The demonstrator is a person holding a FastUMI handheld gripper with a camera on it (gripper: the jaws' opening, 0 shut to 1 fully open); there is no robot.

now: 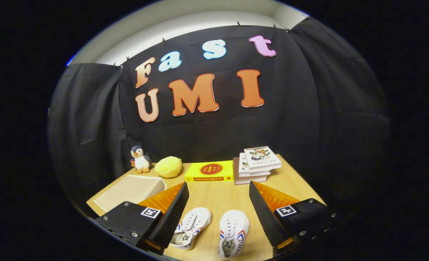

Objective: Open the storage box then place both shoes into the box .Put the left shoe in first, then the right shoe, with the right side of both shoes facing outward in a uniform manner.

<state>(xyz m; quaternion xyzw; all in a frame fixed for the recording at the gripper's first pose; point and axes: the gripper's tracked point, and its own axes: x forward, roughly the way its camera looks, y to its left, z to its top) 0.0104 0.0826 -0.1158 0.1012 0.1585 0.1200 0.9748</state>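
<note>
So the wooden desk takes up the lower middle of the frame. On its left side lies the flat beige storage box, lid closed. At the back sit a stack of books, a yellow book, a yellow plush ball and a little penguin toy. The gripper has its jaws spread wide, holding nothing. Both white shoes lie between them at the bottom: left shoe and right shoe, side by side, not touching.

Black cloth booth wall, pale wall above, wooden table
</note>
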